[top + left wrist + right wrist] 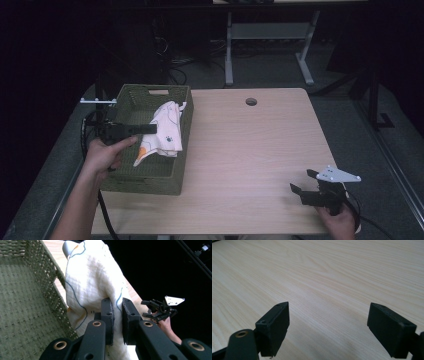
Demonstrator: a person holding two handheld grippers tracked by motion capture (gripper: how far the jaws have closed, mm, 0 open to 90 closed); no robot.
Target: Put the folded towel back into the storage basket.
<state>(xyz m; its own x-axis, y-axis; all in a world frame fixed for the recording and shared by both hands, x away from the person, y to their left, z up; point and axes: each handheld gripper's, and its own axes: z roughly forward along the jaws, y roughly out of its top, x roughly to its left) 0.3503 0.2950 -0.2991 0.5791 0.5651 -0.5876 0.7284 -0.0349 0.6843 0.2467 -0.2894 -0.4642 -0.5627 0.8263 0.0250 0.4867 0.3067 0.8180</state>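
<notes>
Two grippers: left gripper (117, 315) pinches cloth (95, 282) over basket (131, 176) rim; right gripper (337, 327) spread.

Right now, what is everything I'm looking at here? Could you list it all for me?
Table: one, pale wood, with a round hole near its far edge.
Basket: one, green woven, on the table's left side.
Cloth: one, white with blue lines and orange marks, draped over the basket's right wall and pinched by the left gripper.
Desk frame: one, grey metal legs, on the floor beyond the table.
Left gripper: black, jaws closed on the cloth, above the basket.
Right gripper: black with a grey plate, jaws wide apart, low over bare table at the near right.
Hands: two, left hand and right hand, each holding a gripper.
</notes>
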